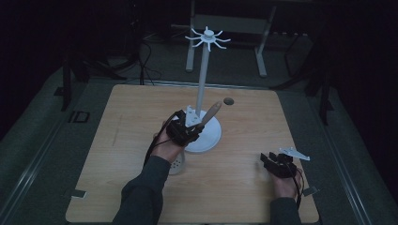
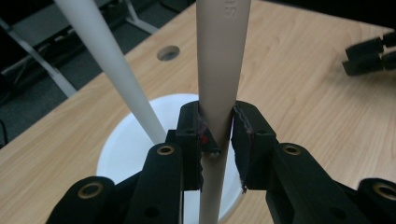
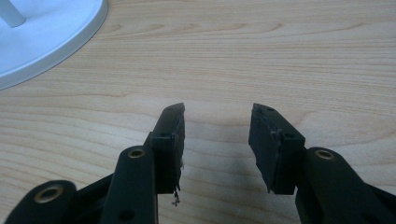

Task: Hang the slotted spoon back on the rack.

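Left gripper view: left gripper (image 2: 218, 135) pinches the beige handle (image 2: 220, 70), white stand (image 2: 122, 144) just behind.

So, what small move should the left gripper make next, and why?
Probably lift a little higher toward the hooks. The left gripper is shut on the beige handle, close beside the white stand's pole, and the hooks sit far above. The right gripper rests open, holding nothing.

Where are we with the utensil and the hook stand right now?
Done: the left tongs are shut on the utensil's beige handle, lifted beside the stand's pole. In hand: carrying it. Left: hanging it on the top hooks, not yet reached. The right tongs rest open over the table.
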Available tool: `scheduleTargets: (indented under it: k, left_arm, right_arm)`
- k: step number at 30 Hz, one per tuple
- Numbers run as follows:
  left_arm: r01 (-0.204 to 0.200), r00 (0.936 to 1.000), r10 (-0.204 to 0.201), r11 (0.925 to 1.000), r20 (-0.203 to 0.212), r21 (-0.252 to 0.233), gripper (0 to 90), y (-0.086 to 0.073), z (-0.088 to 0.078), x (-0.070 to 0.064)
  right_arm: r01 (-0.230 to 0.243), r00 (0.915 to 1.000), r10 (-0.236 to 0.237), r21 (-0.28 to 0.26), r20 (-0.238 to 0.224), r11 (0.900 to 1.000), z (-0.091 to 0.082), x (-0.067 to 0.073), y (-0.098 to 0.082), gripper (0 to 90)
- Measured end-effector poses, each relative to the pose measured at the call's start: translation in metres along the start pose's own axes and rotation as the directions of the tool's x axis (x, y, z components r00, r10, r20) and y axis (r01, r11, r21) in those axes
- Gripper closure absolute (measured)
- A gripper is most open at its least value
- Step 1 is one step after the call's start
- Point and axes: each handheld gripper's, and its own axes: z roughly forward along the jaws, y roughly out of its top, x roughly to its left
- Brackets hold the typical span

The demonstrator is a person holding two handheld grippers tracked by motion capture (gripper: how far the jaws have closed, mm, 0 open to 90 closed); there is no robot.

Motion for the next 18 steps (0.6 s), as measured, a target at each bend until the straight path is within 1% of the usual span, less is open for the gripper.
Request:
scheduleTargets:
  k: [6, 7, 11, 18]
  left_arm:
    - [0.019, 0.9993, -0.020, 0.9994, -0.032, -0.028, 73.8, 0.002, -0.006, 0.004]
    - [0.028, 0.9989, -0.029, 0.9991, -0.037, -0.033, 73.8, 0.003, -0.007, 0.005]
    - [0.042, 0.9974, -0.045, 0.9978, -0.057, -0.050, 73.8, 0.007, -0.010, 0.006]
    - [0.041, 0.9961, -0.046, 0.9972, -0.075, -0.062, 73.8, 0.013, -0.011, 0.006]
  right_arm:
    - [0.000, 1.0000, 0.000, 0.001, 0.001, 1.000, 0.000, 0.000, 0.000, 55.4]
    - [-0.001, 1.0000, 0.001, 0.001, 0.000, 1.000, 0.000, 0.000, 0.000, 55.4]
    - [-0.001, 1.0000, 0.001, 0.002, 0.001, 1.000, 0.000, 0.000, 0.000, 55.4]
    - [-0.004, 1.0000, 0.004, 0.001, 0.003, 1.000, 0.000, 0.000, 0.000, 55.3]
